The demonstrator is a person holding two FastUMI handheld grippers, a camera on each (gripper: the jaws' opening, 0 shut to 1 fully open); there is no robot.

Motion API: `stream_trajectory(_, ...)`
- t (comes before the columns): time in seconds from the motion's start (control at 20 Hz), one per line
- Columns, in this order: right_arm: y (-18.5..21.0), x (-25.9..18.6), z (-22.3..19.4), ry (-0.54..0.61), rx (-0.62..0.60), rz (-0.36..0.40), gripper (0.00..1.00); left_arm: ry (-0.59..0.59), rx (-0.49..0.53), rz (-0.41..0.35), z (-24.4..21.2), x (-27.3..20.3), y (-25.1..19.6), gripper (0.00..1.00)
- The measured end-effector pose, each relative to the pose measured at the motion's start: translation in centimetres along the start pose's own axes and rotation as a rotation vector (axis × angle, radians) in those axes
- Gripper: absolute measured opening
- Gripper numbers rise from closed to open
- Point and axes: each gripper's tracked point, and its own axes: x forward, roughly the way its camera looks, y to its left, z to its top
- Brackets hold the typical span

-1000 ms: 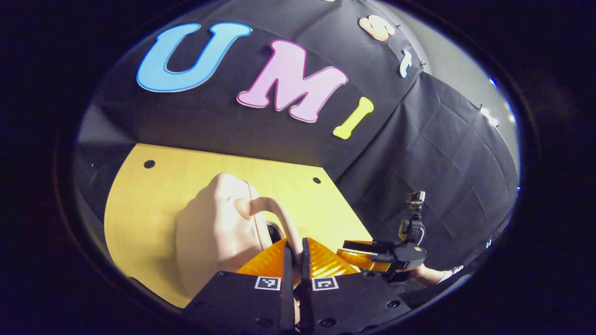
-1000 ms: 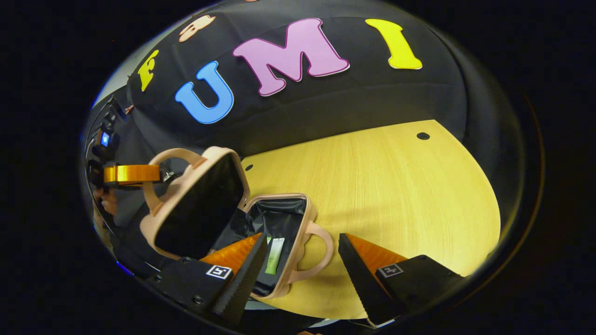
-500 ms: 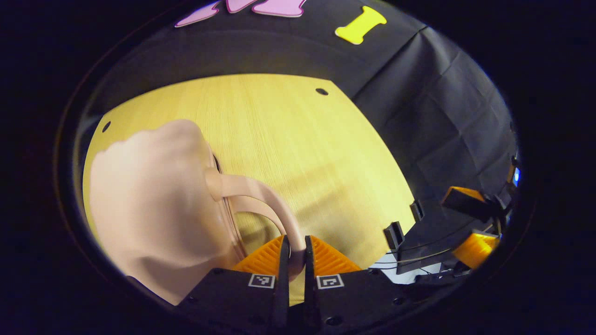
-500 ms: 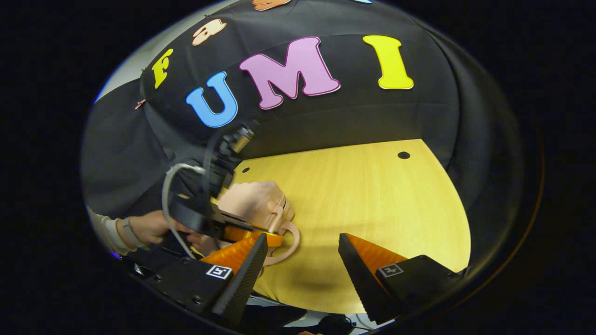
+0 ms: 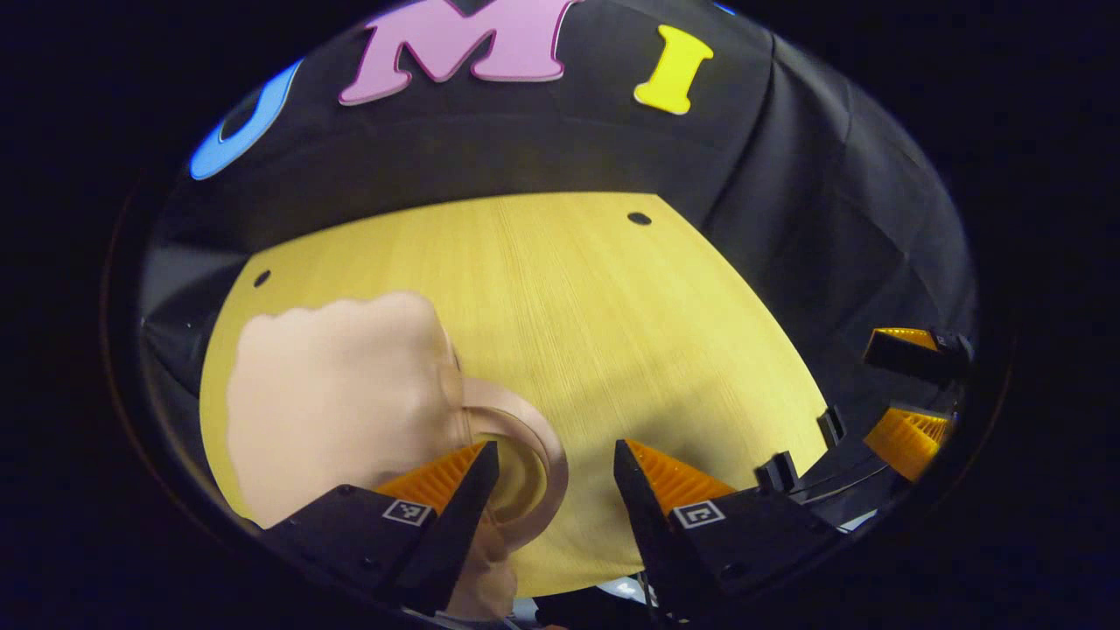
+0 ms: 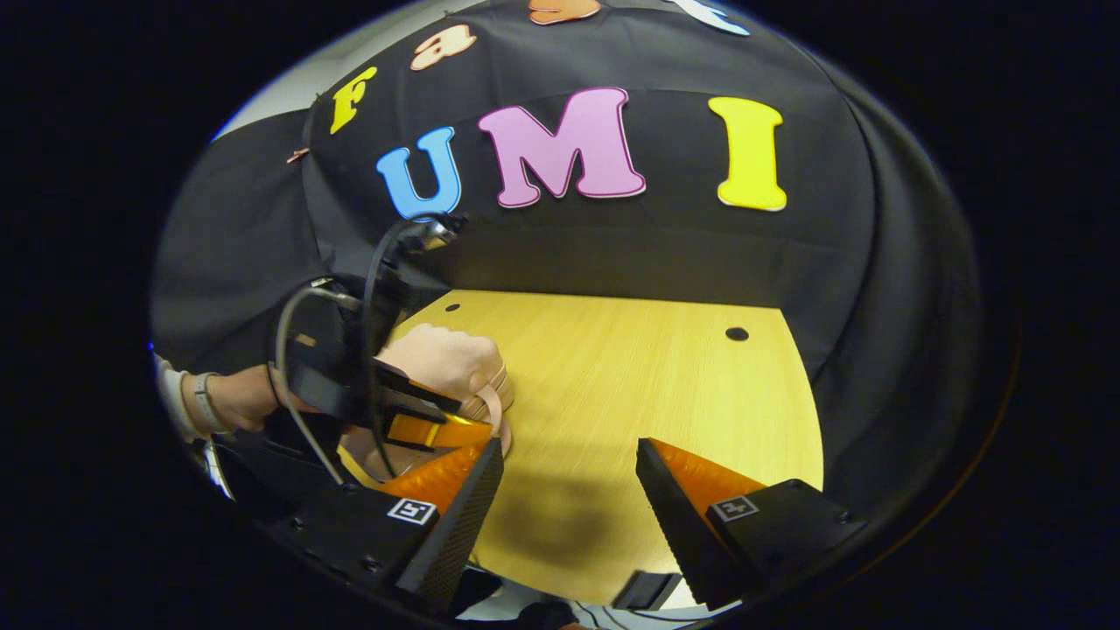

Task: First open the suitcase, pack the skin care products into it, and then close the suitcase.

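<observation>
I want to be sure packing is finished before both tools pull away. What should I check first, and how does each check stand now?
1. Suitcase lid down: ok, it lies closed on the table.
2. Left tool released from the handle: ok, jaws apart, the handle loop lies by one finger.
3. Right tool empty: ok, jaws apart over bare wood.
4. Skin care products inside: cannot tell, the closed lid hides the interior.
5. Lid fastened shut: cannot tell, the seam is too small to judge.
</observation>
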Motion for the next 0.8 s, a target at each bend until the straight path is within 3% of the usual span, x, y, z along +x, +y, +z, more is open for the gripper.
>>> stream_trajectory(0.35, 4.9, -0.4, 13.6, -0.270, -0.181, 0.004, 0.97, -0.538, 0.074, 0.230, 14.7, -14.5, 5.4, 0.98)
stream_trajectory(0.5, 7.6, -1.2, 19.2, -0.389, -0.221, -0.016, 0.96, -0.676, 0.059, 0.202, 17.4, -20.2, 4.9, 0.97)
stream_trajectory(0.6, 8.0, -1.8, 22.1, -0.463, -0.253, -0.069, 0.96, -0.732, 0.031, 0.192, 18.0, -22.7, 5.2, 0.96)
stream_trajectory(0.8, 9.2, -2.4, 23.8, -0.539, -0.220, -0.120, 0.96, -0.838, -0.003, 0.225, 18.1, -26.6, 6.2, 0.96)
